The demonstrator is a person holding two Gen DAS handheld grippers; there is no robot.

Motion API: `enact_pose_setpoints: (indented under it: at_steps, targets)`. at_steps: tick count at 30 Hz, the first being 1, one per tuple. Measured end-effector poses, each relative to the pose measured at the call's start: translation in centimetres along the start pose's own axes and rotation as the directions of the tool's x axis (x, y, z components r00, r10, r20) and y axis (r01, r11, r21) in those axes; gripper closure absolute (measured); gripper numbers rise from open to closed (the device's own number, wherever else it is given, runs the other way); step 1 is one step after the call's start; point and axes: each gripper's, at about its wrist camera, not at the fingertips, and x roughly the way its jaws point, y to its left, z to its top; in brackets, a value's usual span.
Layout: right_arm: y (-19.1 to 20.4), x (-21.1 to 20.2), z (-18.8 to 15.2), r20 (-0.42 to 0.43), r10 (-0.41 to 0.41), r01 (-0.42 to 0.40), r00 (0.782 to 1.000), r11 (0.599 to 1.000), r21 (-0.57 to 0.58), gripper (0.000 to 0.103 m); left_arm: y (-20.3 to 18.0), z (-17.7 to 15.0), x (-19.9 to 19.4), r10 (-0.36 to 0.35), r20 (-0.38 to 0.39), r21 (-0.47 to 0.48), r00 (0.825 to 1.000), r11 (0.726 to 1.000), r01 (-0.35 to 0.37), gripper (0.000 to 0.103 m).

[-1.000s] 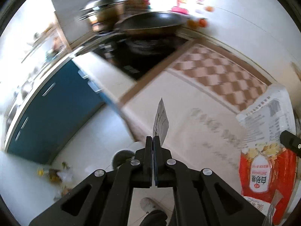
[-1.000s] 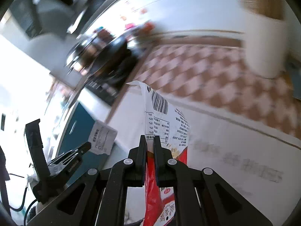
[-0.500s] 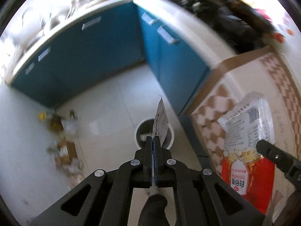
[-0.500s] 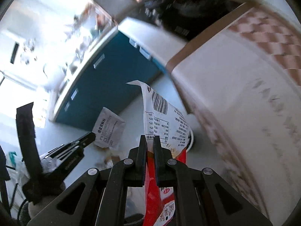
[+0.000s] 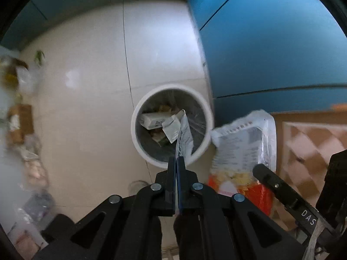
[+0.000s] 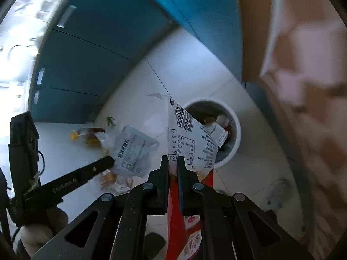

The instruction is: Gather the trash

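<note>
Blue cabinet fronts (image 5: 271, 49) fill the upper right of the left wrist view, divided by thin dark seams; in the right wrist view the same fronts (image 6: 91, 49) carry short pale handles (image 6: 66, 19). Pale tiled floor (image 5: 91, 99) spreads below them, crossed by a fine grout line. A surface with a brown-and-cream checked pattern (image 5: 312, 143) — blurred in both views — occupies the right edge, edged by a brown band (image 6: 249, 32). On the floor near the cabinets lies an amber bottle with a yellow cap (image 6: 86, 135), on its side, beside what may be a small green sprig (image 6: 111, 120).
</note>
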Motion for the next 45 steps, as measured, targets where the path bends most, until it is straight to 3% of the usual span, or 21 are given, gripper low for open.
enact_pose_setpoints:
  at_steps: [4, 7, 10, 17, 19, 20, 21, 22, 23, 24, 26, 28, 31, 37, 45]
  targets:
    - [-3.4, 10.3, 2.4, -0.06, -0.003, 0.004, 0.998, 1.0, 0.017, 0.096, 2.8, 2.8, 8.8, -0.033, -0.072, -0.04, 0.997, 0.999, 0.03, 0.103]
    - [-5.3, 15.9, 3.7, -0.088, -0.019, 0.02, 0.996, 1.0, 0.01, 0.096, 3.8, 4.3, 13.7, -0.051, -0.114, -0.057, 0.992, 0.997, 0.045, 0.103]
    - [-7.6, 21.0, 4.3, -0.129, -0.03, 0.035, 0.991, 0.999, 0.031, 0.096, 3.9, 5.1, 16.7, -0.01, -0.134, -0.031, 0.991, 0.999, 0.006, 0.103]
    - [-9.5, 27.8, 5.9, -0.186, -0.104, 0.111, 0.977, 0.993, 0.026, 0.093, 4.2, 5.1, 18.5, 0.03, -0.149, -0.014, 0.988, 0.999, -0.033, 0.101]
    - [-9.7, 28.2, 6.6, -0.198, -0.129, 0.136, 0.972, 0.991, 0.02, 0.083, 4.1, 5.0, 17.6, 0.047, -0.139, -0.018, 0.989, 0.999, -0.05, 0.095]
    - [-9.6, 28.3, 6.9, -0.217, -0.161, 0.167, 0.963, 0.986, 0.011, 0.077, 4.1, 4.9, 17.1, 0.056, -0.123, -0.017, 0.991, 0.998, -0.058, 0.085]
    - [-9.4, 28.1, 7.0, -0.217, -0.199, 0.203, 0.956, 0.979, -0.008, 0.062, 4.1, 4.7, 16.3, 0.074, -0.098, -0.011, 0.992, 0.997, -0.075, 0.062]
    - [-9.2, 27.4, 7.2, -0.204, -0.227, 0.226, 0.952, 0.974, -0.029, 0.046, 3.9, 4.4, 15.4, 0.093, -0.073, -0.003, 0.993, 0.996, -0.094, 0.045]
    - [-8.7, 26.6, 7.2, -0.184, -0.253, 0.246, 0.95, 0.967, -0.062, 0.039, 3.8, 4.0, 14.2, 0.105, -0.045, -0.001, 0.993, 0.994, -0.106, 0.02]
    - [-8.2, 25.6, 6.9, -0.167, -0.273, 0.26, 0.947, 0.961, -0.093, 0.029, 3.8, 3.6, 12.9, 0.122, -0.016, 0.001, 0.992, 0.992, -0.122, 0.016]
    - [-6.7, 23.7, 6.3, -0.136, -0.3, 0.281, 0.944, 0.949, -0.143, 0.026, 3.8, 2.7, 10.9, 0.147, 0.012, 0.0, 0.989, 0.989, -0.147, 0.015]
    - [-5.3, 21.2, 5.3, -0.094, -0.336, 0.316, 0.937, 0.932, -0.18, 0.016, 3.7, 1.7, 9.0, 0.172, 0.032, -0.002, 0.985, 0.985, -0.172, 0.003]
    - [-3.6, 17.2, 4.0, -0.043, -0.38, 0.364, 0.924, 0.908, -0.208, 0.002, 3.5, -0.5, 4.9, 0.226, 0.081, 0.004, 0.971, 0.974, -0.227, 0.001]
    - [-0.6, 7.4, 0.1, 0.033, -0.411, 0.406, 0.911, 0.883, -0.235, 0.0, 1.6, -5.4, -2.6, 0.28, 0.161, 0.008, 0.946, 0.958, -0.285, 0.001]
    - [5.0, -8.7, -5.0, 0.146, -0.347, 0.375, 0.926, 0.889, -0.265, 0.0, -4.5, -13.7, -16.3, 0.273, 0.313, 0.0, 0.91, 0.958, -0.287, 0.001]
